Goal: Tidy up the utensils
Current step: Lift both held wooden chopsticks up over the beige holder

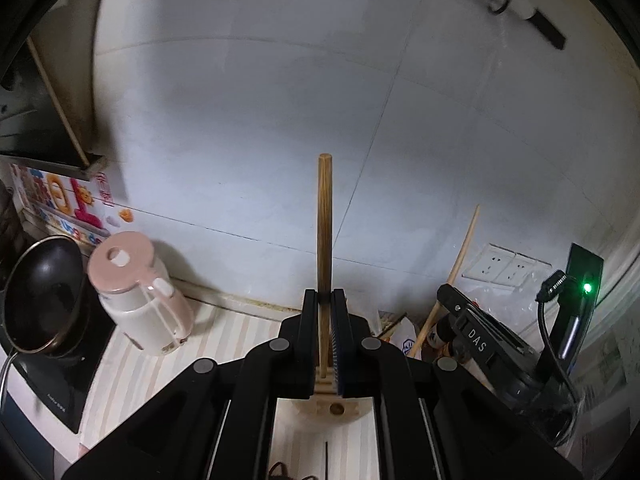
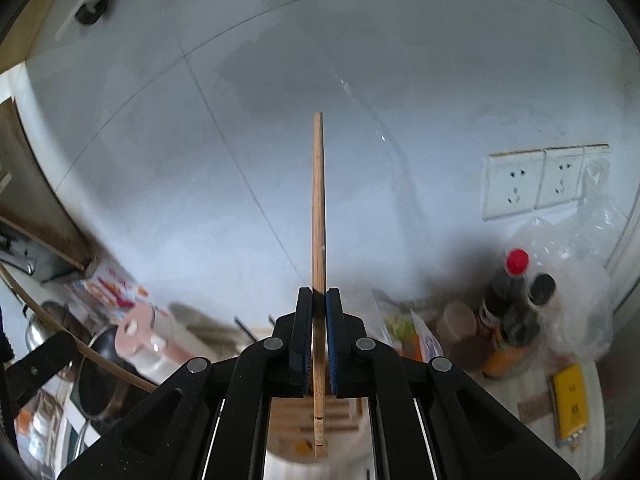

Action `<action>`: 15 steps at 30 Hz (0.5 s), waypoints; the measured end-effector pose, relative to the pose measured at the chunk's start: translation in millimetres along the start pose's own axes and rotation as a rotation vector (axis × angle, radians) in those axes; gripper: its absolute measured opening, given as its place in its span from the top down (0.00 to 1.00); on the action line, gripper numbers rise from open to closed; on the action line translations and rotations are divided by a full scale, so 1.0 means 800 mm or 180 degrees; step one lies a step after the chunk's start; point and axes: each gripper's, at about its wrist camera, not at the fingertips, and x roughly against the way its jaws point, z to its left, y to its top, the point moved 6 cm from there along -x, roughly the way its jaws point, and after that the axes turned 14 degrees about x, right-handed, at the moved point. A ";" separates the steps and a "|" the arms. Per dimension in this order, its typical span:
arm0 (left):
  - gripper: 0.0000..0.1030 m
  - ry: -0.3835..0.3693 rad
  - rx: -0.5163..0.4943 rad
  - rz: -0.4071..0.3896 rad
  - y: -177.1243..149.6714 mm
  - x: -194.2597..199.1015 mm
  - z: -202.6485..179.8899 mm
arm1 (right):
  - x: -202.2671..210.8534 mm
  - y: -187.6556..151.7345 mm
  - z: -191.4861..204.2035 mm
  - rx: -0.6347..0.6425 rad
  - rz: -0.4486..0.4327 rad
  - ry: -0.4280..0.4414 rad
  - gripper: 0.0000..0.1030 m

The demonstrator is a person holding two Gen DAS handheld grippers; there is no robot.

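Left black two-finger gripper [image 1: 325, 300] clamps a round brown wooden chopstick [image 1: 324, 224] upright. Right black two-finger gripper [image 2: 319, 300] pinches a slimmer tan wooden chopstick [image 2: 318, 208], both above the cream round utensil holder [image 1: 352, 414].

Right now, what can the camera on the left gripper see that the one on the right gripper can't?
Only the left wrist view shows the other gripper's black body with a green light. Only the right wrist view shows the dark red-capped sauce bottle and flat yellow box. Both show a wooden chopstick clamped upright, the pink-lidded white jug, black pan, white wall sockets and grey tiled wall.
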 end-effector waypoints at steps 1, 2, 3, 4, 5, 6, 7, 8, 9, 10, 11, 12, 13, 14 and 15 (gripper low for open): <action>0.96 0.0001 0.0046 0.0051 0.002 -0.013 0.001 | -0.005 0.002 -0.001 -0.0013 -0.0039 -0.0012 0.94; 0.96 0.0005 0.0079 0.0101 0.004 -0.026 0.002 | -0.013 0.004 -0.003 -0.0028 -0.0080 -0.0024 0.94; 0.96 0.0022 0.0107 0.0137 0.004 -0.037 0.003 | -0.022 0.004 -0.004 -0.0043 -0.0121 -0.0032 0.94; 0.96 0.0051 0.0131 0.0176 0.004 -0.051 0.006 | -0.031 0.003 -0.006 -0.0065 -0.0162 -0.0048 0.94; 0.96 0.0066 0.0143 0.0213 0.002 -0.061 0.007 | -0.037 0.001 -0.007 -0.0081 -0.0183 -0.0049 0.94; 0.96 0.0083 0.0167 0.0258 0.000 -0.071 0.009 | -0.045 -0.002 -0.010 -0.0102 -0.0212 -0.0061 0.94; 0.96 0.0102 0.0178 0.0302 -0.002 -0.083 0.012 | -0.050 -0.004 -0.012 -0.0116 -0.0238 -0.0066 0.94; 0.96 0.0123 0.0181 0.0343 -0.005 -0.092 0.014 | -0.056 -0.006 -0.014 -0.0123 -0.0270 -0.0066 0.94; 0.96 0.0134 0.0186 0.0381 -0.008 -0.099 0.015 | -0.062 -0.009 -0.015 -0.0115 -0.0293 -0.0077 0.94; 0.96 0.0147 0.0185 0.0410 -0.009 -0.106 0.016 | -0.066 -0.011 -0.016 -0.0110 -0.0312 -0.0091 0.94; 0.96 0.0165 0.0179 0.0429 -0.012 -0.114 0.017 | -0.071 -0.013 -0.016 -0.0099 -0.0334 -0.0093 0.94; 0.96 0.0173 0.0169 0.0443 -0.013 -0.117 0.015 | -0.076 -0.016 -0.016 -0.0082 -0.0351 -0.0106 0.94; 0.96 0.0188 0.0158 0.0464 -0.015 -0.124 0.015 | -0.079 -0.018 -0.015 -0.0070 -0.0361 -0.0111 0.94; 0.96 0.0196 0.0148 0.0479 -0.016 -0.129 0.015 | -0.083 -0.021 -0.015 -0.0047 -0.0370 -0.0104 0.94; 0.96 0.0204 0.0133 0.0503 -0.018 -0.132 0.013 | -0.087 -0.023 -0.013 -0.0018 -0.0366 -0.0110 0.94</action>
